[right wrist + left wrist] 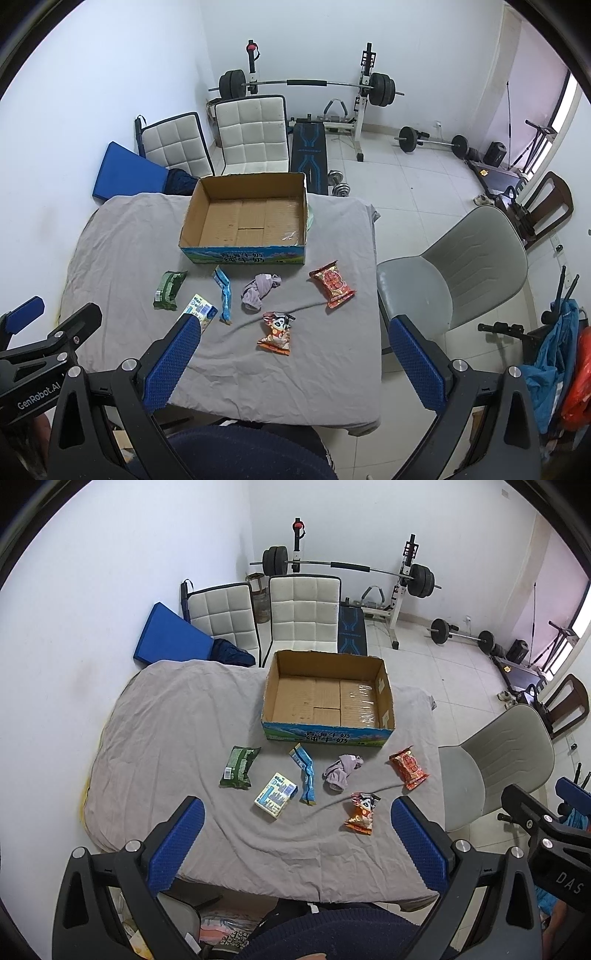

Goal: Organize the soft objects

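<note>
A table (pixel 155 738) draped in wrinkled grey cloth spreads out ahead of both hand-held grippers. At its far side, straight beyond the left hand-held gripper (pixel 297 825) and ahead-left of the right hand-held gripper (pixel 293 343), stands an open cardboard box (pixel 328 734) with nothing inside. Between the box and the grippers lie the soft things, apart from one another: a red snack bag (pixel 332 283) furthest to the right, a green packet (pixel 239 767) furthest to the left, a white-and-blue packet (pixel 276 794) near the left gripper's left finger, a long blue wrapper (pixel 305 773) just beside it, a crumpled lilac cloth (pixel 341 770) in the middle, and an orange panda snack bag (pixel 277 331) nearest, lying ahead between the right gripper's fingers. Both grippers hang above the near edge of the table with their blue-padded jaws spread wide, holding nothing. A grey chair (pixel 454 273) stands to the right of the table.
</note>
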`<state>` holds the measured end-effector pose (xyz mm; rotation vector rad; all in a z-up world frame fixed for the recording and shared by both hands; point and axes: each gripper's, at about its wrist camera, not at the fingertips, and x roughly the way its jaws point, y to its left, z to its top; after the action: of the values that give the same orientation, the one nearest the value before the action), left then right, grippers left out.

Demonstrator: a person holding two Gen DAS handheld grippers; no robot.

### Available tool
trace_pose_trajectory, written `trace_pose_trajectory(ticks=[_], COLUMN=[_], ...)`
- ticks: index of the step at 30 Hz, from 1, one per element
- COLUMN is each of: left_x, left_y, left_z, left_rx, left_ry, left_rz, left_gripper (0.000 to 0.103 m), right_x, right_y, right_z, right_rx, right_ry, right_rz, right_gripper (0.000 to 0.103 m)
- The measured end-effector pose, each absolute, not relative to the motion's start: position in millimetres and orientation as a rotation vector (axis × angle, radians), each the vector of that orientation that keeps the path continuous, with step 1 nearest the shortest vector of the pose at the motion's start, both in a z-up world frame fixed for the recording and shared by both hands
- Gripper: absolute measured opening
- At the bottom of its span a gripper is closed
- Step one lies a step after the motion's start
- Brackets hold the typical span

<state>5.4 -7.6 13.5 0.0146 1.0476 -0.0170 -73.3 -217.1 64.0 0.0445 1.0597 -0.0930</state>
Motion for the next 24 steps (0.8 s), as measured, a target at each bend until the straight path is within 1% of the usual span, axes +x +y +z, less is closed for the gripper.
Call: trace_pose_trajectory(ticks=[18,24], left_x=[7.2,13.8], left_y=[-11.1,-11.4], left_z=[16.2,13.7], left_rx=[0.011,0.004], left_ry=[1.052,1.051], left_rz=[-0.017,-0.007], left_gripper=[0.103,0.103], right_x=[-69.7,-63.7], right_y=[-218.0,-225.0], right_z=[63.0,54.0], right_rx=[0.044,0.064], right_ry=[1.068,1.083], right_rz=[-0.084,-0.086], right_gripper=[0.103,0.103])
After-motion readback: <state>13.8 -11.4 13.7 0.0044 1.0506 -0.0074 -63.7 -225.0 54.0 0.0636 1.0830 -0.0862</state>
